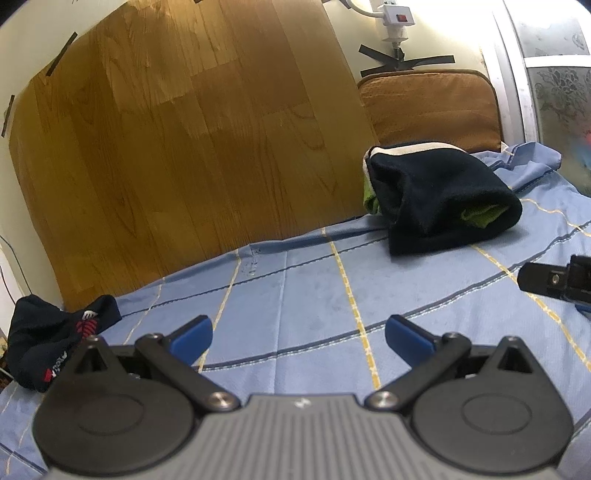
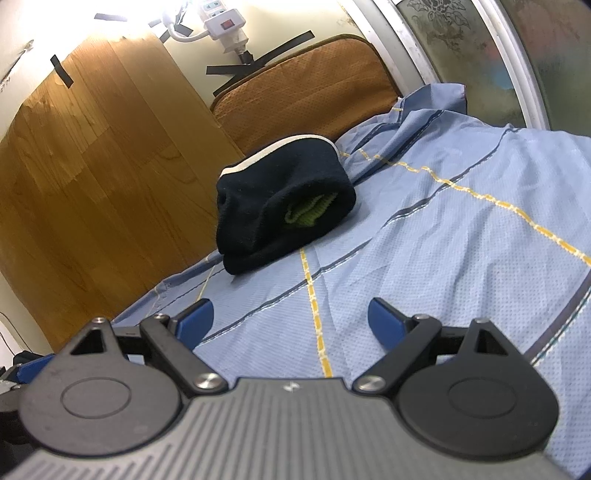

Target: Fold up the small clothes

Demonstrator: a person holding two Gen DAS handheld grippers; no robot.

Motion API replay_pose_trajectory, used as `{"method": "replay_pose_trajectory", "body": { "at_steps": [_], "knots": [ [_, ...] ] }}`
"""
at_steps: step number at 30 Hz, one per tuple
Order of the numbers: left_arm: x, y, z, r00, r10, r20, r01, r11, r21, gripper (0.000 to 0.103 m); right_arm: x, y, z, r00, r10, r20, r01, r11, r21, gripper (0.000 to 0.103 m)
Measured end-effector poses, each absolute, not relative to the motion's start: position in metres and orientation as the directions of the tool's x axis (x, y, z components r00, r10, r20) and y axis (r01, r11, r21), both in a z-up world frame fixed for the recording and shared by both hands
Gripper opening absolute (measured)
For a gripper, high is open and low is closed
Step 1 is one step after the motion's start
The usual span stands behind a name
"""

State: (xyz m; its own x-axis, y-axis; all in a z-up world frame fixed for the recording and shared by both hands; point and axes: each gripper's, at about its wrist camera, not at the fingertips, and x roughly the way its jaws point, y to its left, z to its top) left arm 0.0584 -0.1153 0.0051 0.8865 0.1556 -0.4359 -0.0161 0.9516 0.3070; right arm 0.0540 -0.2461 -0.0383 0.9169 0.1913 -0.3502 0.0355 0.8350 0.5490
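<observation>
We see warm indoor light from above at twelve o'clock, where the cream wall (image 2: pixel 122 16) blows out to white glare around the white power strip (image 2: pixel 223 20). The wood-grain panel (image 1: pixel 192 147) carries a soft sheen. The dark navy folded garment (image 2: pixel 284 206) casts a faint shadow on the blue checked bedsheet (image 1: pixel 295 291). Fisheye bending curves every edge, corners vignette black, and the frosted glass door (image 1: pixel 557 92) at three o'clock looks smeared.

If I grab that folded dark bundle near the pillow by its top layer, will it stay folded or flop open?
The dark bundle looks soft, so it would probably sag. Its loose layers, with green fabric showing inside, suggest a top-layer pinch would likely unfold it. It probably won't roll on the blue sheet.
</observation>
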Motion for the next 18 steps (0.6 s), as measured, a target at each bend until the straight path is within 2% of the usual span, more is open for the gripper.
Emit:
{"method": "replay_pose_trajectory", "body": {
  "at_steps": [10,15,18],
  "knots": [
    [0.061,-0.116,0.005,0.879,0.15,-0.452,-0.005,0.952,0.307,0.103,0.054,-0.247,-0.039,0.917,0.195,-0.349,0.034,0.832,0.554,0.092],
    [0.07,-0.11,-0.001,0.847,0.054,-0.529,0.077,0.972,0.222,0.103,0.051,-0.242,-0.036,0.922,0.158,-0.354,0.053,0.853,0.52,0.092],
    [0.078,-0.105,-0.006,0.824,0.001,-0.566,0.115,0.979,0.17,0.103,0.052,-0.24,-0.035,0.92,0.136,-0.367,0.072,0.862,0.501,0.096]
  ]
}}
